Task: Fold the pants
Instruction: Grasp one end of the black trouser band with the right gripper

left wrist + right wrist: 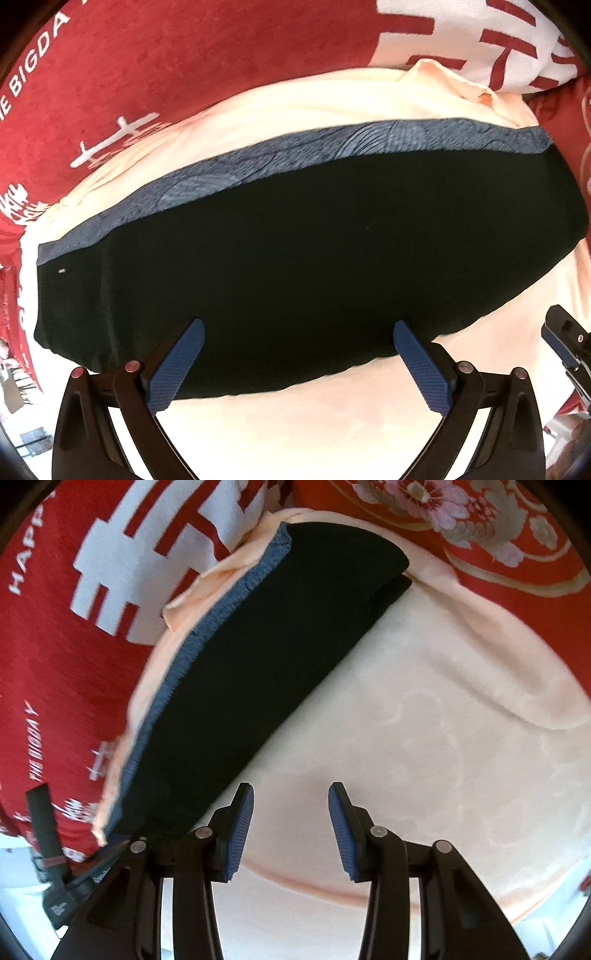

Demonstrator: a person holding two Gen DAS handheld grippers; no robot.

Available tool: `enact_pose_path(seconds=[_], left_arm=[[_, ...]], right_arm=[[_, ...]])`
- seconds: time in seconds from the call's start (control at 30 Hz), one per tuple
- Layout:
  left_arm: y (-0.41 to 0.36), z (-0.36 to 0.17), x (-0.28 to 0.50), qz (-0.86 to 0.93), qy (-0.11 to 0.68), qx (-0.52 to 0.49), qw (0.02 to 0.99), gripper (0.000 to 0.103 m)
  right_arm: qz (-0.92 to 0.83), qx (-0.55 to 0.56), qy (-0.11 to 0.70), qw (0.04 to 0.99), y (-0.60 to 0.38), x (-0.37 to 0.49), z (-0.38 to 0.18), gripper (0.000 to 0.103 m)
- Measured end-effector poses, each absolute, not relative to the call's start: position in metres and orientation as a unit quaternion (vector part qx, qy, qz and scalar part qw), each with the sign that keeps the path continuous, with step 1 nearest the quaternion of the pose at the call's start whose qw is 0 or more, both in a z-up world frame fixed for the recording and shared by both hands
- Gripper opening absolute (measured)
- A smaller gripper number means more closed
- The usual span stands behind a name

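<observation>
Folded black pants [314, 258] lie flat on a pale peach blanket [295, 424], their blue-grey patterned waistband [295, 155] along the far edge. My left gripper [298, 326] hangs straight above the pants' near edge, open wide, with nothing between its pads. In the right wrist view the pants [258, 657] run diagonally at the left, and two layers show at their far end. My right gripper [291, 790] is open over bare blanket [424, 720], just right of the pants' near corner, holding nothing. One of its fingers [559, 343] shows at the left wrist view's right edge.
Red bedding with white lettering [184, 55] surrounds the blanket at the far and left sides. A white cushion with red characters [480, 37] lies at the far right. A red floral quilt [480, 524] borders the blanket's far side. Black tool hardware [48, 849] shows at the lower left.
</observation>
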State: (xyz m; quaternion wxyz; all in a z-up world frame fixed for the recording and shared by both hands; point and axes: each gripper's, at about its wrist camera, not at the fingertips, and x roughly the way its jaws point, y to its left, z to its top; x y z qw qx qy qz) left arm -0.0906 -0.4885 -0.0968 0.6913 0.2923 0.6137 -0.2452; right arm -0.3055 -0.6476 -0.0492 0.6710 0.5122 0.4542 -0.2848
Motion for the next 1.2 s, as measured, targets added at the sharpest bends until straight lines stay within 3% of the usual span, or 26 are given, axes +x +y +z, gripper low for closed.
enact_pose_path(seconds=[0.37,0.4,0.43,0.47,0.63,0.9,0.97,1.03,1.2], left_arm=[[-0.518,-0.113,-0.081,-0.232,0.612,0.275,0.704,0.103],[-0.519,-0.112,-0.08,-0.235,0.61,0.274,0.706,0.103],[-0.519,-0.111,-0.08,-0.238,0.606,0.275,0.707,0.103],[-0.52,-0.11,-0.081,-0.24,0.603,0.277,0.709,0.103],[-0.521,-0.124,-0.078,-0.238,0.613,0.282,0.698,0.103],[-0.517,-0.129,-0.081,-0.243,0.616,0.279,0.696,0.103],[-0.516,-0.129,-0.084,-0.243,0.616,0.279,0.696,0.103],[-0.515,-0.129,-0.084,-0.243,0.617,0.277,0.696,0.103],[-0.506,-0.132,-0.084,-0.242,0.622,0.269,0.695,0.103]], right_arm=[[-0.346,0.521,0.397,0.671,-0.705,-0.313,-0.05,0.045],[-0.352,0.53,0.397,0.661,-0.714,-0.314,-0.054,0.042],[-0.353,0.54,0.396,0.653,-0.719,-0.315,-0.057,0.017],[-0.35,0.551,0.392,0.648,-0.725,-0.315,-0.059,0.007],[-0.337,0.49,0.408,0.693,-0.729,-0.297,-0.039,0.007],[-0.321,0.534,0.399,0.673,-0.725,-0.322,-0.05,0.011],[-0.3,0.547,0.397,0.673,-0.718,-0.324,-0.052,0.036],[-0.285,0.566,0.387,0.67,-0.711,-0.328,-0.055,0.047],[-0.269,0.598,0.353,0.667,-0.707,-0.332,-0.067,0.047]])
